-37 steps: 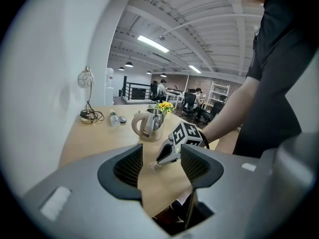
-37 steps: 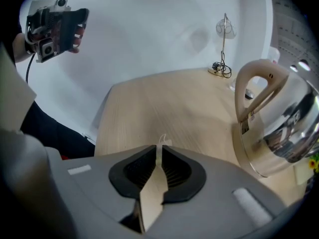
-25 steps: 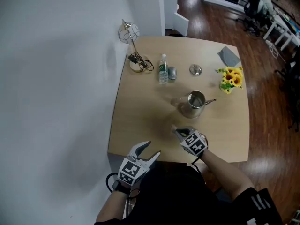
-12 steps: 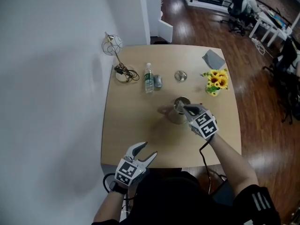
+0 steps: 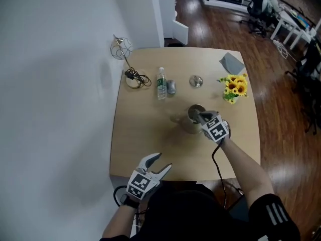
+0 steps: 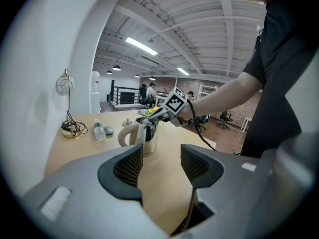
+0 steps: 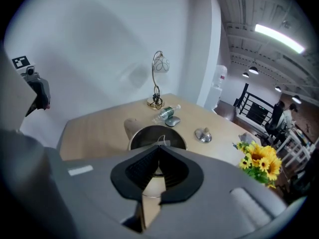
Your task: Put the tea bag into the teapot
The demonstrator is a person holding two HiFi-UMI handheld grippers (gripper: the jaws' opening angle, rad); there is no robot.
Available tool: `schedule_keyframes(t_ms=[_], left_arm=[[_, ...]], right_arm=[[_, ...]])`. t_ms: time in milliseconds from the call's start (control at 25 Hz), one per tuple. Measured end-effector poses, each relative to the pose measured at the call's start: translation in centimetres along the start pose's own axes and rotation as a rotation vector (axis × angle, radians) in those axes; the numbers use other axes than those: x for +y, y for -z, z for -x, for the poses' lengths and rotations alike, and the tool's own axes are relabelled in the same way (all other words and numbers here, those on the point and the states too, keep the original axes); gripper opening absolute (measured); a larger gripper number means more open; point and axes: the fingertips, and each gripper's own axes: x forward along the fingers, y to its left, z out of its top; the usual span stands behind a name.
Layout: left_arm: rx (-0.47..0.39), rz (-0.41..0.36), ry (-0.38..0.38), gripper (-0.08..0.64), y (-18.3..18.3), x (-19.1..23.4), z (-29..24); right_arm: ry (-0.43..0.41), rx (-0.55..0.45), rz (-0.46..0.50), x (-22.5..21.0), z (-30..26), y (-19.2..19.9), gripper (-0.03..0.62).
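right gripper (image 5: 202,116) closing tight on tea bag (image 7: 161,142), hanging just over teapot (image 5: 189,127) mouth | drop remaining; bag not yet lying inside | left gripper (image 5: 163,160) waiting wide apart, empty

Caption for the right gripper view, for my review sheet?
Right tongs, shut on the tea bag, hover above the open teapot.

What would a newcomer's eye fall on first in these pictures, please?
Most likely the right claw, pinched shut on the tea bag's string right above the open steel teapot at the middle of the table. Next come the bright sunflowers by the table's far right edge, and the left claw, open and empty at the near edge.
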Motion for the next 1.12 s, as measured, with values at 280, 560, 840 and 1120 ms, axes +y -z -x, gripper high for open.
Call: schedule_keyframes(t_ms=[280,560,840,1120], left_arm=[[-0.005,0.012,-0.039,0.235,-0.1,0.4,0.2],[-0.039,0.004,-0.098,0.238,-1.6,2.0,0.4],[-0.086,-0.009,-0.193,0.249,-4.2,2.4,0.7],[-0.146,0.069,-0.204,0.250,-6.0,-0.8,-1.2]], right_arm=[[-0.008,-0.043,-0.010,-0.7,0.1,-1.0,0.061],[-0.028,-0.189,-0.118,-1.4,3.4,-3.4,0.061],[-0.180,-0.394,-0.193,1.9,10.3,-5.4,0.015],[-0.426,-0.452,-0.329,6.6,15.5,-1.8,0.008]])
